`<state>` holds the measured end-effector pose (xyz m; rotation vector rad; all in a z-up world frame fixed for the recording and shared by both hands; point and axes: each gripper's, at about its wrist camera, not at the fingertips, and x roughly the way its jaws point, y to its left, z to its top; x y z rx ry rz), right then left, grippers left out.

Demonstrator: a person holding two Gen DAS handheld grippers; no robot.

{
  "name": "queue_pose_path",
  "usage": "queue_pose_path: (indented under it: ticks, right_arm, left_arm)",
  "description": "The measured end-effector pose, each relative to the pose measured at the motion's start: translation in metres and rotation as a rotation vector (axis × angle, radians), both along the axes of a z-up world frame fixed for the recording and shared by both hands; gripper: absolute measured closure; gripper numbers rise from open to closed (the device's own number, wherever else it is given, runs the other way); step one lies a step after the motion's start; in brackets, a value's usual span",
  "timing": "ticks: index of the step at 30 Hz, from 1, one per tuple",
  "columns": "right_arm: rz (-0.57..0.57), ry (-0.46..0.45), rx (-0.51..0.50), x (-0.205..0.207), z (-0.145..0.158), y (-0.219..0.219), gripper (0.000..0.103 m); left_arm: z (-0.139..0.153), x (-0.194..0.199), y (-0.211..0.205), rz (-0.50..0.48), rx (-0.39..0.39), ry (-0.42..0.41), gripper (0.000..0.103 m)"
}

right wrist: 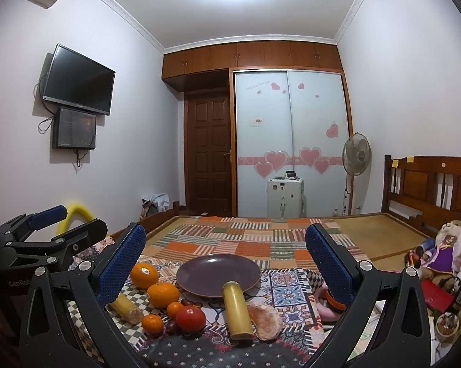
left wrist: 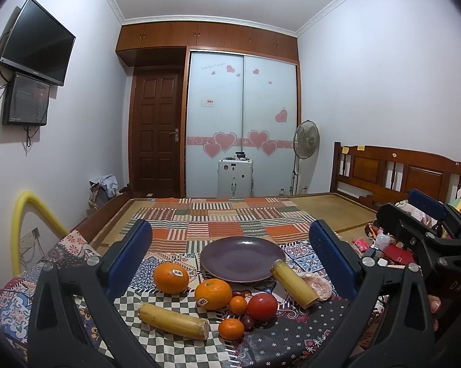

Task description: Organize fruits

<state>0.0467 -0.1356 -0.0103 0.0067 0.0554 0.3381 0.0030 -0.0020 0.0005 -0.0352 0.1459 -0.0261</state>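
I hold both my left tongs [left wrist: 230, 263] and right tongs [right wrist: 226, 263] wide apart, gripping nothing. Oranges [left wrist: 171, 277], a tomato [left wrist: 262, 306] and cane pieces [left wrist: 173, 320] lie on the bed [left wrist: 218, 214] near the empty plate [left wrist: 242, 257].

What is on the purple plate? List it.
The purple plate holds no fruit; its dish is bare. Only the tip of one yellow cane piece overlaps its near rim. What lies beneath the plate is covered.

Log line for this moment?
left tongs open | right tongs open | plate empty | fruit on cloth, untouched
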Motion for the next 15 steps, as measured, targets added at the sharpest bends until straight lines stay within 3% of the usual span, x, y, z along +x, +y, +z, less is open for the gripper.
queue_pose_path:
  ticks: [11, 15]
  right_arm:
    - [0.058, 0.052, 0.012, 0.013, -0.011, -0.001, 0.000]
    - [0.056, 0.084, -0.007, 0.022, -0.019, 0.001, 0.004]
  left_arm:
    - [-0.011, 0.004, -0.002, 0.000, 0.022, 0.012, 0.001]
    - [-0.020, 0.014, -0.001, -0.011, 0.041, 0.058, 0.016]
